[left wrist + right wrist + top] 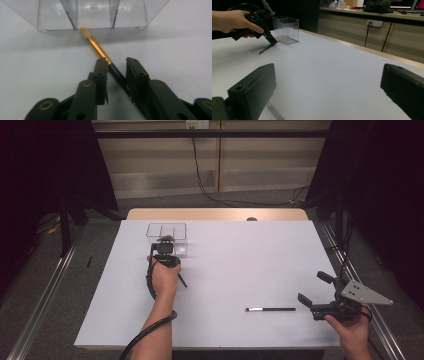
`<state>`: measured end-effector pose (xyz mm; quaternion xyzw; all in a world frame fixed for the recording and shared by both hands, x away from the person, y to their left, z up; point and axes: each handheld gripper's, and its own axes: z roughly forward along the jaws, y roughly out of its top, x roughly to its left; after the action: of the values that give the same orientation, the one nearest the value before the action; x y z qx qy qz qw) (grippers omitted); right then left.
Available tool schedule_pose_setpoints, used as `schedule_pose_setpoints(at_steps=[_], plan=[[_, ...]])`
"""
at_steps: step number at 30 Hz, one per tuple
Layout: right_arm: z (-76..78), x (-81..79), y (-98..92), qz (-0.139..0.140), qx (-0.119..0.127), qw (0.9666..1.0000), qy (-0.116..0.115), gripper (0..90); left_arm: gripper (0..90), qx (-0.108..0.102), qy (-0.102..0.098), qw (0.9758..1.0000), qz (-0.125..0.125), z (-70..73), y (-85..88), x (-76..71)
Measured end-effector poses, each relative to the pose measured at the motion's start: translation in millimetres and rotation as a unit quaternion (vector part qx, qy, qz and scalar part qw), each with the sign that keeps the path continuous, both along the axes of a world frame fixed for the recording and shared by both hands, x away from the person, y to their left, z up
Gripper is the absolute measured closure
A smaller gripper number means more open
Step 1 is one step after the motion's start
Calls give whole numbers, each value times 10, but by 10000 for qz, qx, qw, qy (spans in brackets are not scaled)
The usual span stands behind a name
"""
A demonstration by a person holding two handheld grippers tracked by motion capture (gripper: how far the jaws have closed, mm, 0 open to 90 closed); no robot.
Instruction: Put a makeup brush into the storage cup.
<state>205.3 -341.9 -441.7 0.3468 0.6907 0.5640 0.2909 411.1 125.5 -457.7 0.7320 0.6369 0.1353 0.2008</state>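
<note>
A make-up brush (98, 48) with a pale tuft, gold ferrule and dark handle lies slanted between the jaws of my left gripper (116, 61), which is shut on it. Its tuft touches the foot of a clear divided box (92, 15). In the right gripper view the brush (268, 47) tilts, its tail end on the table and its tuft end raised at the left gripper (270, 37) beside the box (286, 30). From above, the left gripper (167, 251) stands just in front of the box (166, 231). My right gripper (313, 286) hangs open at the right edge, holding nothing.
A black pen (270, 309) with a pale tip lies on the white table (235, 265) near the front, left of the right gripper. A wooden strip (215, 214) borders the table's far edge. Black drapes and metal rails flank both sides.
</note>
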Motion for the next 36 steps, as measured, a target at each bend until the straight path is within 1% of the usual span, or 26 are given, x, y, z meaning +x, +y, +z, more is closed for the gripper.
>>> schedule_pose_setpoints(at_steps=[4,9,15,17,22,26,27,29,31,33,34,36], plan=[[5,0,0,14,-7,10000,-2,0,781,-86,111,9999,34,13,42,-31],[5,7,-9,2,13,10000,-17,0,826,-74,231,9996,-109,26,82,-55],[2,23,7,15,16,10000,-10,0,827,-122,494,9982,-316,50,108,-42],[2,27,15,37,-5,10000,3,0,827,-101,561,9976,-396,57,119,-36],[-1,35,31,59,-24,10000,5,0,822,-115,677,9968,-409,60,112,-9],[-2,42,31,59,-30,10000,6,0,789,-13,796,9958,-450,69,71,26],[-1,44,31,63,-37,10000,-1,0,785,58,826,9954,-480,72,57,33],[0,46,36,68,-29,10000,-1,0,786,125,888,9946,-519,77,37,44],[-2,48,43,76,-47,10000,0,0,788,177,847,9950,-492,68,19,47],[-3,49,46,92,-66,9999,-3,0,796,225,872,9944,-555,74,20,50],[-3,49,48,90,-60,9999,6,0,817,271,878,9940,-588,77,21,52],[-3,51,43,92,-63,9999,0,0,832,274,877,9940,-588,77,19,53]])
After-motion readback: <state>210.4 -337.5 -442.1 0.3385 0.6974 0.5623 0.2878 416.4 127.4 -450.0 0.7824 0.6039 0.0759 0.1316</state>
